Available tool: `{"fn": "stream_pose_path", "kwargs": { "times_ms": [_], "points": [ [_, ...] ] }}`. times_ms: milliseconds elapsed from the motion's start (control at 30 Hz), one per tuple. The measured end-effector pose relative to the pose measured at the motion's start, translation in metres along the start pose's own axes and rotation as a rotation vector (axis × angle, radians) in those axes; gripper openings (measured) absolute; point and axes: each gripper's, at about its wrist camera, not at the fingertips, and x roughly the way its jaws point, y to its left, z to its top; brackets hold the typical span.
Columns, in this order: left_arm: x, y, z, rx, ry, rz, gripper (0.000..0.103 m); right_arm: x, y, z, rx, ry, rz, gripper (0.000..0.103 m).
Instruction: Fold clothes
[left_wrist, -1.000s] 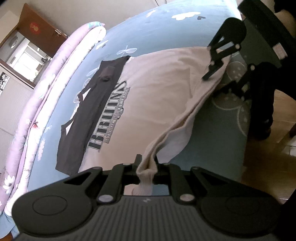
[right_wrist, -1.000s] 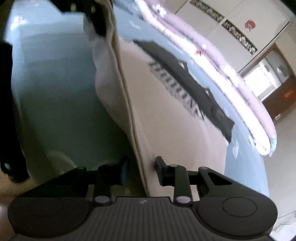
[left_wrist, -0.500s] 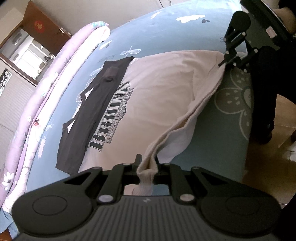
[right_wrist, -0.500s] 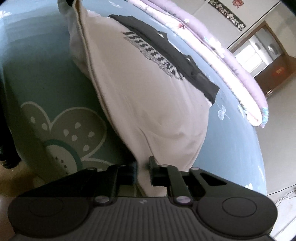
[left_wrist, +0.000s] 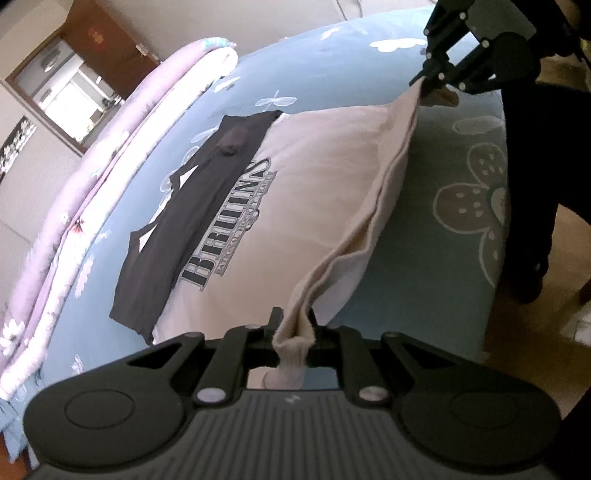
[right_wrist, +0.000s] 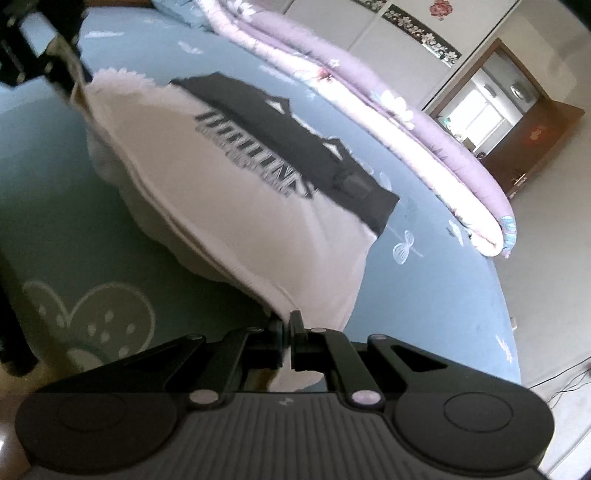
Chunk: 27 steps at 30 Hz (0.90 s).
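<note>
Left gripper (left_wrist: 293, 325) clamped on shirt (left_wrist: 314, 192) hem, 6 o'clock. Right gripper (right_wrist: 286, 328) pinching other hem corner; bed (left_wrist: 332, 59) beneath.

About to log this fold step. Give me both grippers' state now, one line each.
Left gripper: closed, pinching one bottom corner of the cream shirt.
Right gripper: closed, pinching the other end of the same hem.

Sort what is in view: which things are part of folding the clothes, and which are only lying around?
In the job:
- beige T-shirt, hem pinched at both corners
- left claw, shut on the hem
- right claw, shut on the hem
- dark garment, lying by the shirt

Lying about:
- blue floral bedsheet
- rolled pink quilt
</note>
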Motion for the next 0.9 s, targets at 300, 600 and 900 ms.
{"fn": "stream_pose_path", "kwargs": {
  "times_ms": [300,600,900],
  "points": [
    [0.003,0.043,0.017,-0.175,0.01,-0.034,0.009,0.004,-0.03,0.035,-0.014,-0.048,-0.019,0.005],
    [0.031,0.102,0.043,-0.315,0.04,-0.018,0.009,0.037,-0.069,0.082,-0.04,-0.098,-0.044,0.005],
    [0.074,0.158,0.056,-0.362,0.065,0.024,0.009,0.093,-0.1,0.133,-0.062,-0.131,-0.057,0.005]
  ]
}}
